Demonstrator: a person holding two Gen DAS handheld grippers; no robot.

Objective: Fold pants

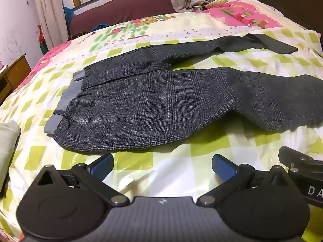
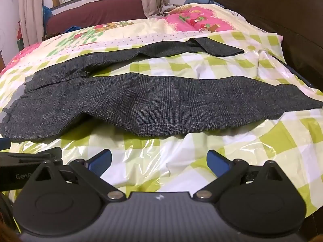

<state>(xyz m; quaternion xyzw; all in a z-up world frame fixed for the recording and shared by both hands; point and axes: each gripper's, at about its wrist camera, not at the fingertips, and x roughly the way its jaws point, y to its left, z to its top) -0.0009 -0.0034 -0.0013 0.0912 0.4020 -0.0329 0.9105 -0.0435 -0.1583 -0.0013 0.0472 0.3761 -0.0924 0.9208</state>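
Dark grey checked pants (image 1: 153,104) lie spread flat across the bed, waistband with grey lining at the left, both legs running to the right with a gap between them. The right wrist view shows the near leg (image 2: 171,104) stretched across the middle and the far leg (image 2: 181,48) behind it. My left gripper (image 1: 162,166) hovers open just short of the pants' near edge, nothing between its blue pads. My right gripper (image 2: 159,161) is open too, over the bedcover in front of the near leg. Each gripper's body shows at the edge of the other's view.
The bed wears a shiny green-and-white checked cover (image 1: 181,171) with pink cartoon print at the far side (image 1: 242,14). A dark headboard (image 2: 282,20) rises at the right. A wooden table (image 1: 14,72) stands at the left, and a pale rolled cloth (image 1: 8,141) lies at the left edge.
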